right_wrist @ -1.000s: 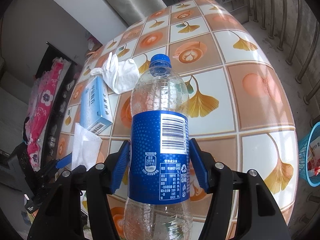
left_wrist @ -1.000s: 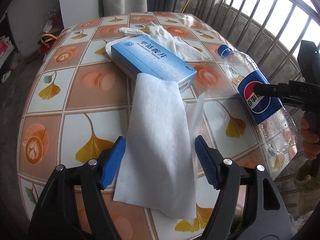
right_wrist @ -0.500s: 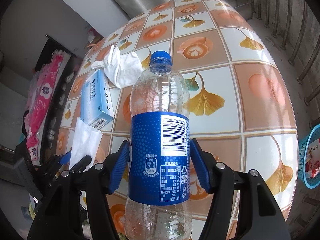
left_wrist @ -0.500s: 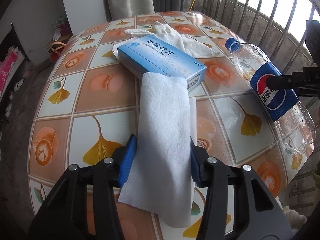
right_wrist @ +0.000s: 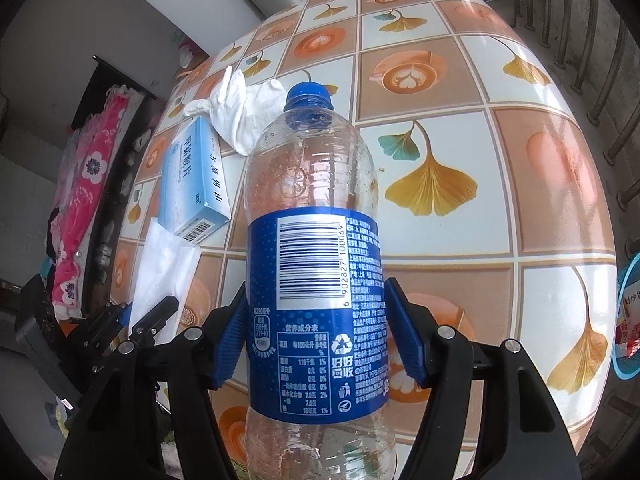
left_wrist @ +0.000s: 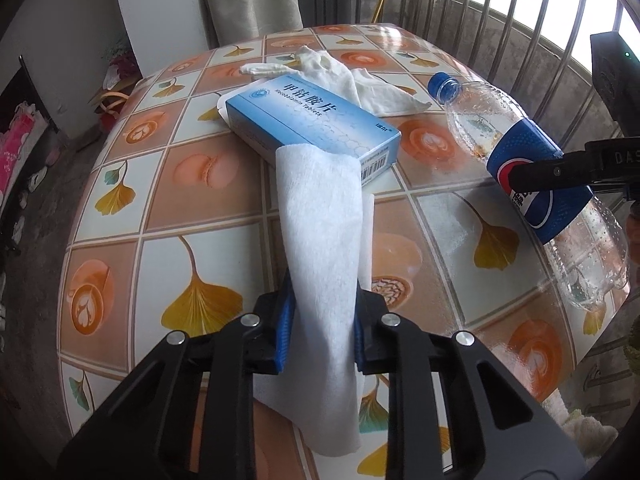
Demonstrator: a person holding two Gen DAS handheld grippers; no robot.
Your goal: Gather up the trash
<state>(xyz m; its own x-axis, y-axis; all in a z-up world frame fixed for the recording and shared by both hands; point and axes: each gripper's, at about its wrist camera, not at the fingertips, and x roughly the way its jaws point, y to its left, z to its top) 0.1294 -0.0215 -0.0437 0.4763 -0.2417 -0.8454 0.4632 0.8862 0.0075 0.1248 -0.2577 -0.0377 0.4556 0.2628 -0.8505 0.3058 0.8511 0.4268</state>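
My left gripper is shut on a white wipe and holds it off the tiled table; the wipe's far end rests against a blue medicine box. My right gripper is shut on an empty Pepsi bottle with a blue label and cap, held above the table. The bottle also shows in the left wrist view, and the wipe in the right wrist view. A crumpled white cloth lies behind the box.
The table has a ginkgo-leaf tile pattern. A blue basket with rubbish stands on the floor at the right edge. Metal railings run behind the table. Pink cloth lies left of it.
My left gripper's jaws closed on the wipe and lifted it, bunching it narrower. The right gripper kept its hold on the bottle and rose slightly.
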